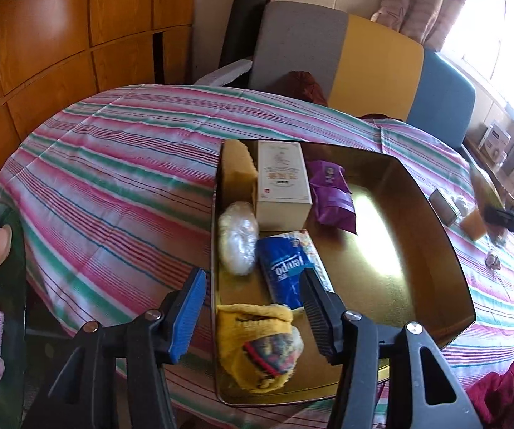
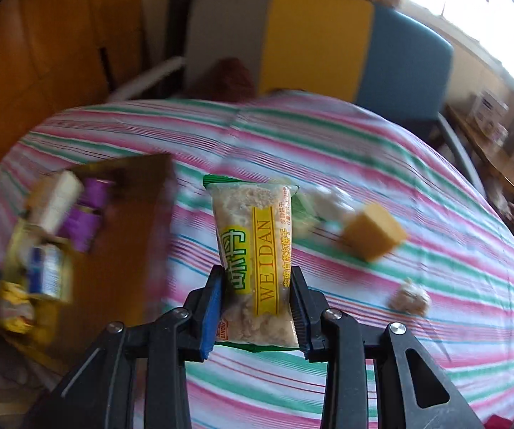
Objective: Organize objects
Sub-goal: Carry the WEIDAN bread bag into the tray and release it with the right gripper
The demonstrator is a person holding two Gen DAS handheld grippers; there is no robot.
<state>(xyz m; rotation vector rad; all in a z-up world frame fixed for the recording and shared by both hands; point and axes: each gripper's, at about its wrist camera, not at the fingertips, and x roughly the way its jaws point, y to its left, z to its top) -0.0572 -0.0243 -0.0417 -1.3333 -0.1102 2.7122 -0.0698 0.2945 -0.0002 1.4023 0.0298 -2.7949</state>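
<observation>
1. A tray (image 1: 417, 250) sits on the bench (image 1: 113, 178), toward its near edge.
2. In the tray's left half: box (image 1: 283, 182) at the far end, tissue pack (image 1: 287, 268) nearer.
3. A sponge block (image 2: 373, 236) lies on the bench right of the tray.

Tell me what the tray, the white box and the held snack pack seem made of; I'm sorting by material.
Tray: likely metal or gold-coated board, glossy; it throws back a bright window glare.
White box: looks like matte printed cardboard, with sharp folded edges.
Snack pack in the right gripper: clear glossy plastic film with printed yellow labels; crumbly contents show through.
</observation>
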